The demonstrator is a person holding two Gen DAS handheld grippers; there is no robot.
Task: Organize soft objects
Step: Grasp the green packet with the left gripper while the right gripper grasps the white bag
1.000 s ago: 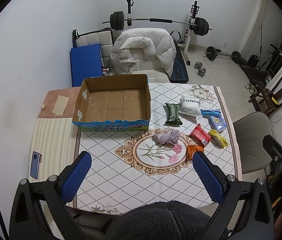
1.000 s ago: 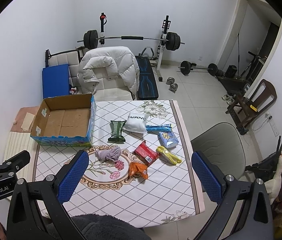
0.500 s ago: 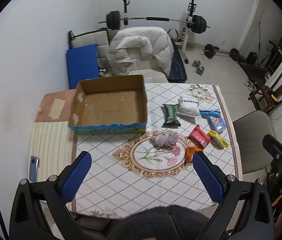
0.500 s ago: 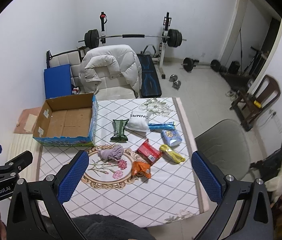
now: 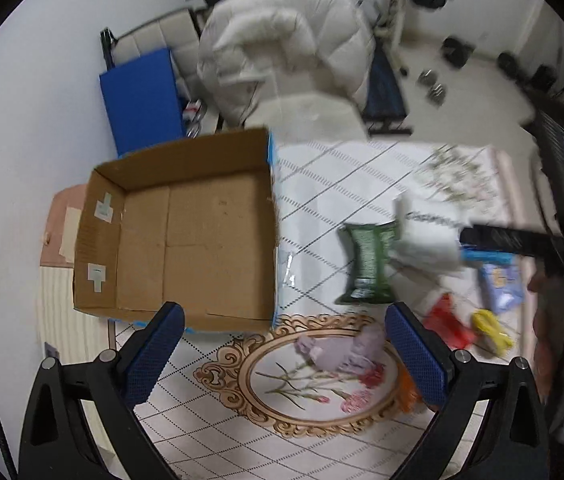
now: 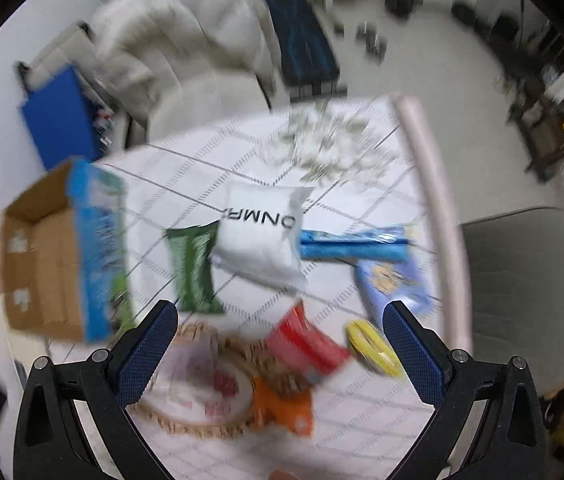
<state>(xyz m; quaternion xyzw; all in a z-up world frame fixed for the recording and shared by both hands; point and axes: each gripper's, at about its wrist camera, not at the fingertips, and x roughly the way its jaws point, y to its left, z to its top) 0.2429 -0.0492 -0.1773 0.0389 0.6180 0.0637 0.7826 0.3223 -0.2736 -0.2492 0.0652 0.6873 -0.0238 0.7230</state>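
An empty open cardboard box [image 5: 186, 236] stands on the table's left; it also shows in the right wrist view [image 6: 42, 264]. Soft items lie to its right: a green packet [image 5: 365, 264], a white pouch [image 6: 262, 236], a lilac cloth [image 5: 341, 348], a red packet [image 6: 305, 344], an orange packet [image 6: 282, 404], a yellow bundle [image 6: 373, 348] and blue packs [image 6: 353, 248]. My left gripper [image 5: 282, 356] is open above the table, between box and cloth. My right gripper [image 6: 278, 356] is open above the red packet. Both are empty.
The table [image 5: 321, 440] has a diamond-pattern cloth with a floral oval. A chair with a white jacket [image 5: 285, 48] stands behind it, a grey chair [image 6: 525, 276] to the right. Gym weights and a blue mat [image 5: 142, 96] lie beyond.
Both grippers have dropped fast toward the table and forward; the views are blurred. The left one now sits near the box and cloth, the right one over the packets. Both stay open.
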